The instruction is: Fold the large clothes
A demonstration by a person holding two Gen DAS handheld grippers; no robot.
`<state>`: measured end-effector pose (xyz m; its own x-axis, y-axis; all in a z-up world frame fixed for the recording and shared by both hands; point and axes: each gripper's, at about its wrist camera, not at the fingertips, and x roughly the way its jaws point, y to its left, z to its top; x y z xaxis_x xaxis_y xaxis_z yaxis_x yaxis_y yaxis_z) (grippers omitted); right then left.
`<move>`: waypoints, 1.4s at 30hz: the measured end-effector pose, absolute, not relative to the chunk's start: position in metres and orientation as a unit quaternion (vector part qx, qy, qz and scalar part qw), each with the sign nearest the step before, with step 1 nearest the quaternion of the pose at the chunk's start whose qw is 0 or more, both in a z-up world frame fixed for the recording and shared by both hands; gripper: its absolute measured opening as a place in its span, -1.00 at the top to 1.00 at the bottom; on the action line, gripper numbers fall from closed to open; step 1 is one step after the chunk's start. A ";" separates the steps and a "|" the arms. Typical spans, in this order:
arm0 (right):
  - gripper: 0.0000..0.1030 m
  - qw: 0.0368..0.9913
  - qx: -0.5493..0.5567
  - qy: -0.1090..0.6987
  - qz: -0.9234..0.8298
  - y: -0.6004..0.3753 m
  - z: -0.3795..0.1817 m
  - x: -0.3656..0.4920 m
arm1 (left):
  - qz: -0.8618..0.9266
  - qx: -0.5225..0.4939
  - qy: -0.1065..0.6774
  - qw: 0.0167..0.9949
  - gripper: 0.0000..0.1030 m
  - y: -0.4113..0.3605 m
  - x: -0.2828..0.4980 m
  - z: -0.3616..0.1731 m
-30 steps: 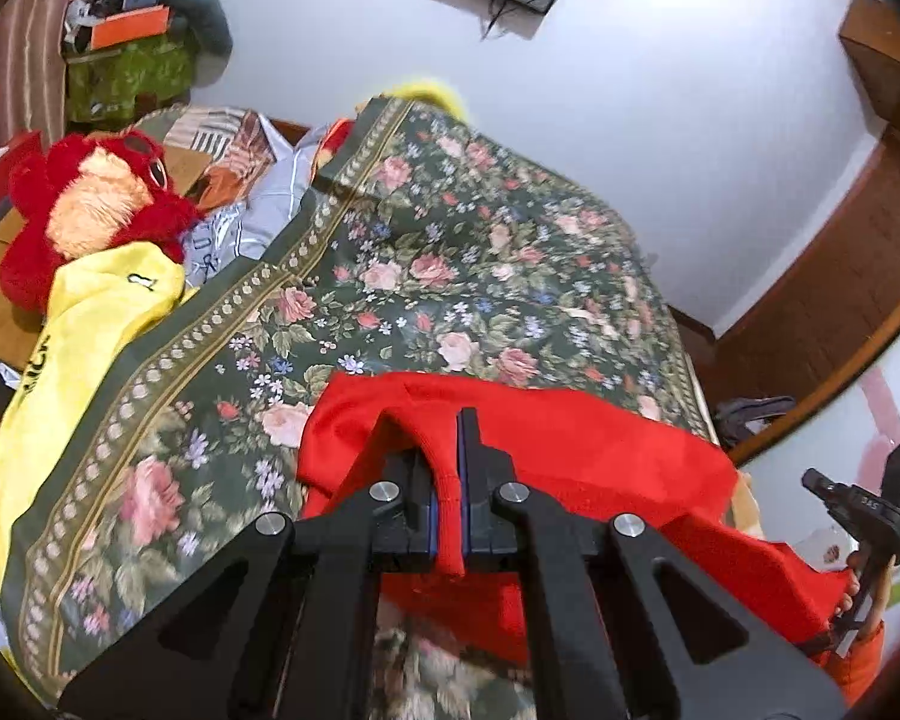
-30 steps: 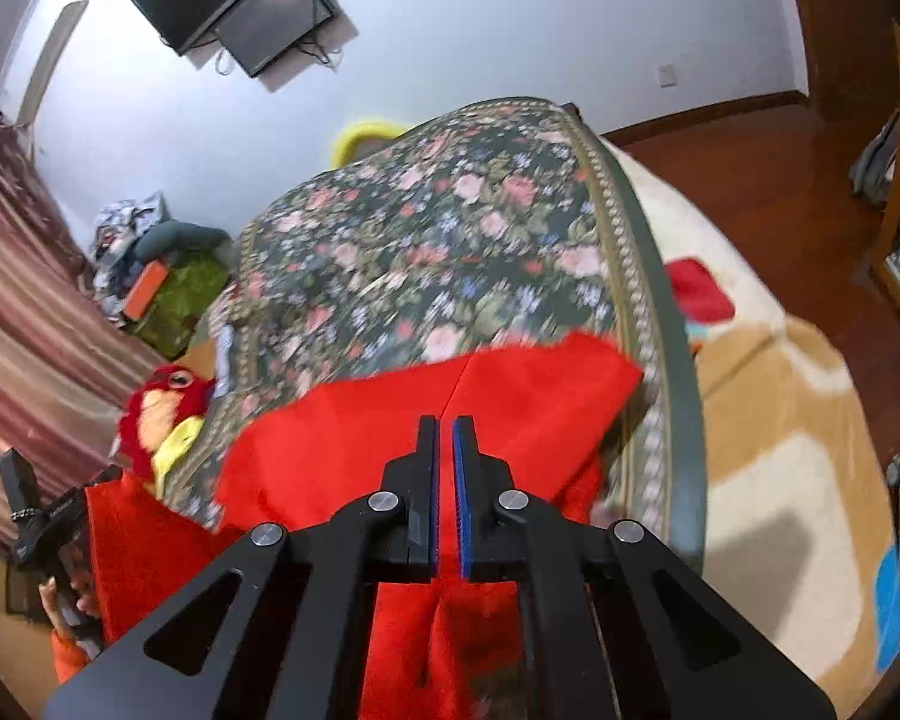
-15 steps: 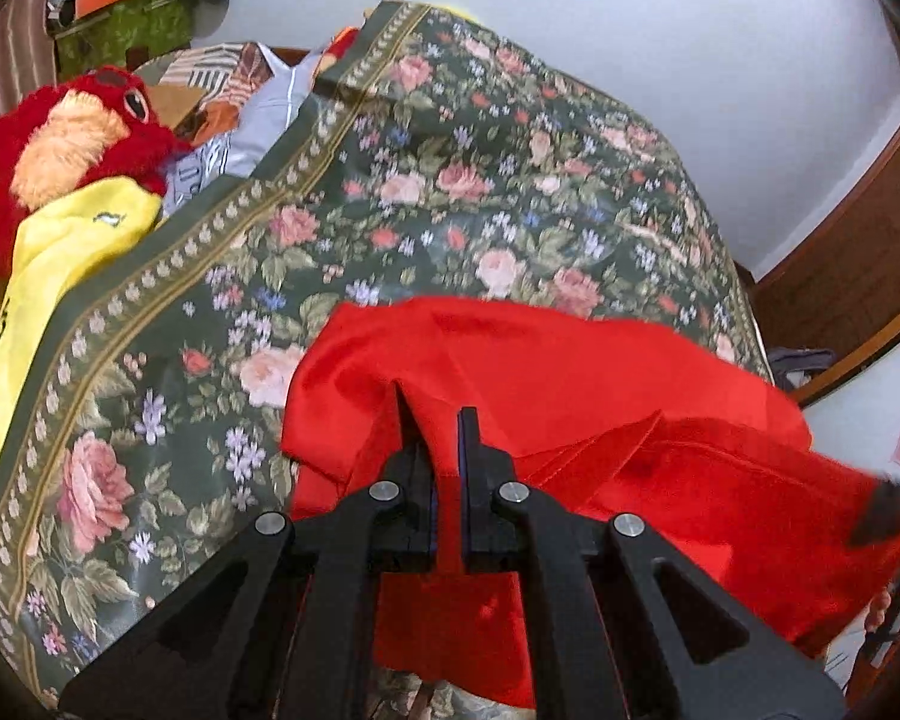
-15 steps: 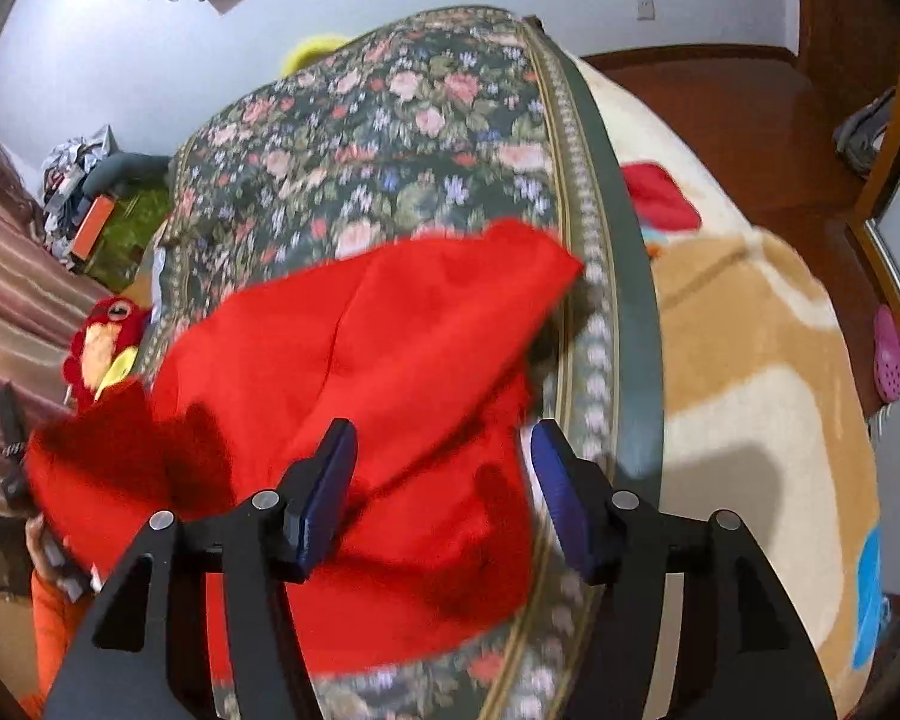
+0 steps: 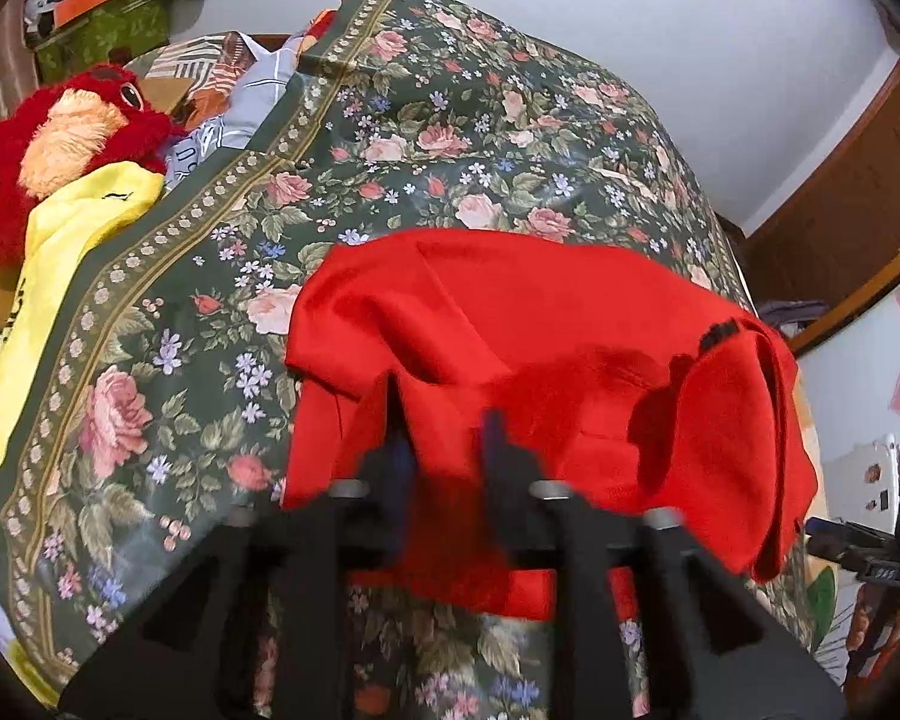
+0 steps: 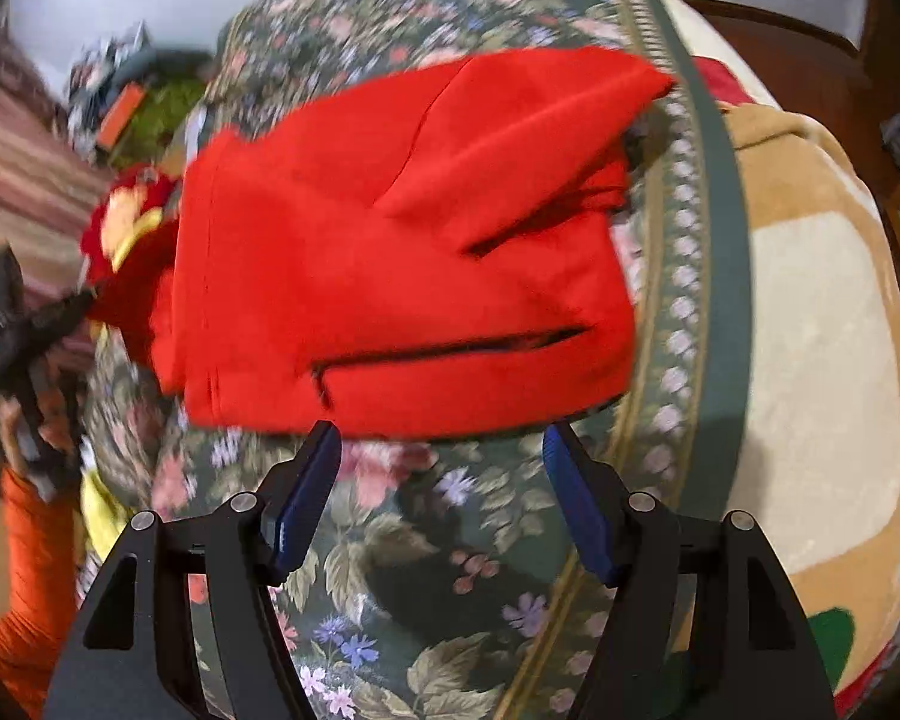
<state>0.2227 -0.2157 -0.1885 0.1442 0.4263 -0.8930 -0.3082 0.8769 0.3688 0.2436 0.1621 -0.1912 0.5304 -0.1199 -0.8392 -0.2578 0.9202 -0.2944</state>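
The red fabric garment [image 5: 546, 348] is laid, loosely folded, on the dark green floral bedspread [image 5: 168, 360]. The left tongs [image 5: 444, 450], just opening, still straddle its hem, the cloth being let go. The right tongs [image 6: 444, 480], also just opening, are spread empty beside its edge.

One red garment [image 5: 528, 324], two claws
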 end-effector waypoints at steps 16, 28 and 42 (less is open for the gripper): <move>-0.38 0.801 -0.122 0.539 0.230 -0.123 -0.183 0.255 | 0.092 -0.136 0.489 0.857 -0.15 0.181 0.190 -0.195; -0.38 0.847 0.003 0.514 0.137 -0.178 -0.170 0.341 | 0.072 -0.107 0.530 0.838 -0.22 0.185 0.213 -0.233; -0.39 0.820 -0.006 0.544 0.180 -0.185 -0.203 0.354 | 0.036 -0.072 0.533 0.842 -0.32 0.172 0.310 -0.244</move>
